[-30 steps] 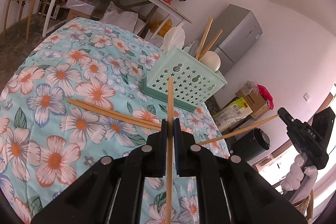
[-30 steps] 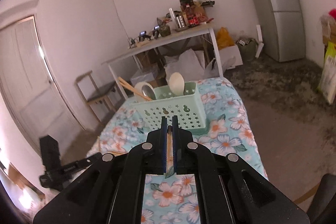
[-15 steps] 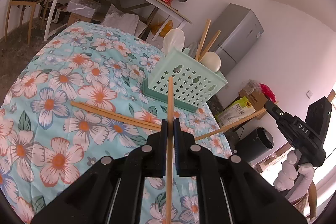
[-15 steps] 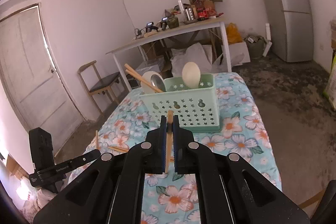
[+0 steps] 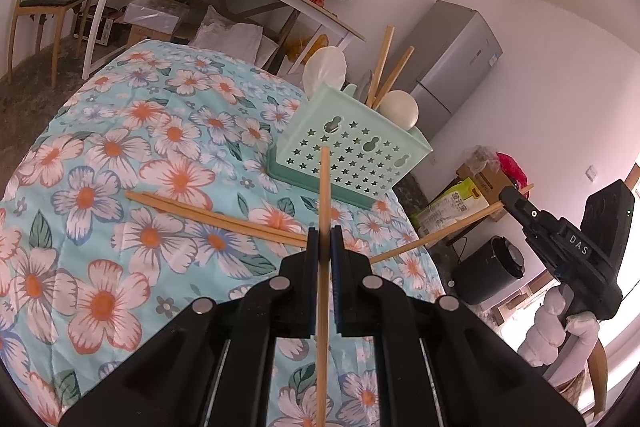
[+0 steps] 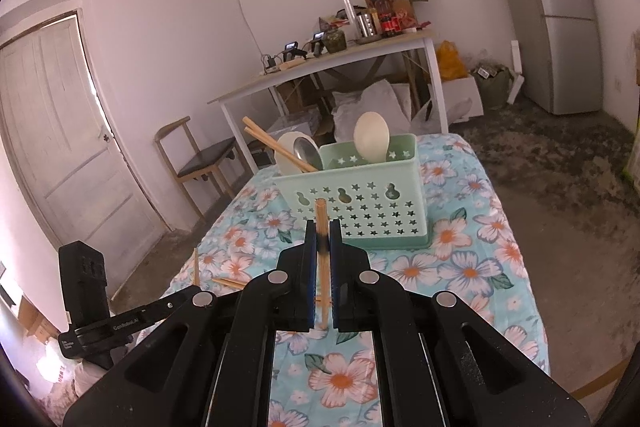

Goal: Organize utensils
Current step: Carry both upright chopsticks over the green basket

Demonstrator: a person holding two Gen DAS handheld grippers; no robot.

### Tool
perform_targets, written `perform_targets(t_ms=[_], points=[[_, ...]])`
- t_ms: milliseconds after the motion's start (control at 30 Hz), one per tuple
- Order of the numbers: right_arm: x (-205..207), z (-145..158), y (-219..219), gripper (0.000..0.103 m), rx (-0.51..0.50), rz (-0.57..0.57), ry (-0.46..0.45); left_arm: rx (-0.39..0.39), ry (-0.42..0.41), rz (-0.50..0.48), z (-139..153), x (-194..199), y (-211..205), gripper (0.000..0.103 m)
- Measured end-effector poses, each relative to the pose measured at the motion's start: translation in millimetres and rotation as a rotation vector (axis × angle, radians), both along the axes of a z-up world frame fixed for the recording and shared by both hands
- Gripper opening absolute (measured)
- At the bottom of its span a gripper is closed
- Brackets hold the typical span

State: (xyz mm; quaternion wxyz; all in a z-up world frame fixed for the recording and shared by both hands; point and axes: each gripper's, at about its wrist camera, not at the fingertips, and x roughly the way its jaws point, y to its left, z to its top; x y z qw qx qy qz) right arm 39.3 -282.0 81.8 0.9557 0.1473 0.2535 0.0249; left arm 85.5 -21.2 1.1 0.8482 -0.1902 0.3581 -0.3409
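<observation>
- Left gripper (image 5: 325, 241) jaws pinch a chopstick (image 5: 324, 187) aimed at the basket (image 5: 352, 163).
- Right gripper (image 6: 322, 233) pinches another stick (image 6: 321, 215), probably near its tip.
- Two chopsticks (image 5: 208, 217) lie on the cloth (image 5: 100, 155).
- Risk: either stick could pivot in its narrow pinch and hit the basket wall.

The mint basket (image 6: 360, 203) is standing straight ahead of the right tool (image 6: 322, 259), blocking the way forward; spoons (image 6: 371, 143) and chopsticks (image 6: 276, 149) are crowding its top. Bare floral table (image 6: 472, 267) is lying open beside it. Two loose chopsticks (image 5: 216, 217) are lying across the cloth before the left tool (image 5: 325, 259).
</observation>
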Motion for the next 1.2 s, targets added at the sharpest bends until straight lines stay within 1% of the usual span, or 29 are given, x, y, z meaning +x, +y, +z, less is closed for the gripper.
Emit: perform_targets(t_ms=[833, 900, 1067, 1200], points=[[-3.5, -6.6, -9.4, 0.004, 0.069, 0.010, -0.008, 0.043, -0.005, -0.002, 2.0, -1.5, -16.5, 0.005], [-5.3, -5.8, -11.6, 0.004, 0.089, 0.024, -0.021, 0.051, -0.016, 0.000, 6.0, -1.3, -20.1, 0.005], [-10.7, -1.8, -21.1, 0.004, 0.126, 0.039, -0.044, 0.084, -0.079, 0.012, 22.3, -3.1, -29.1, 0.005], [-13.3, 1.5, -30.7, 0.004, 0.152, 0.054, -0.058, 0.143, -0.149, 0.045, 40.6, -4.3, -38.2, 0.005]])
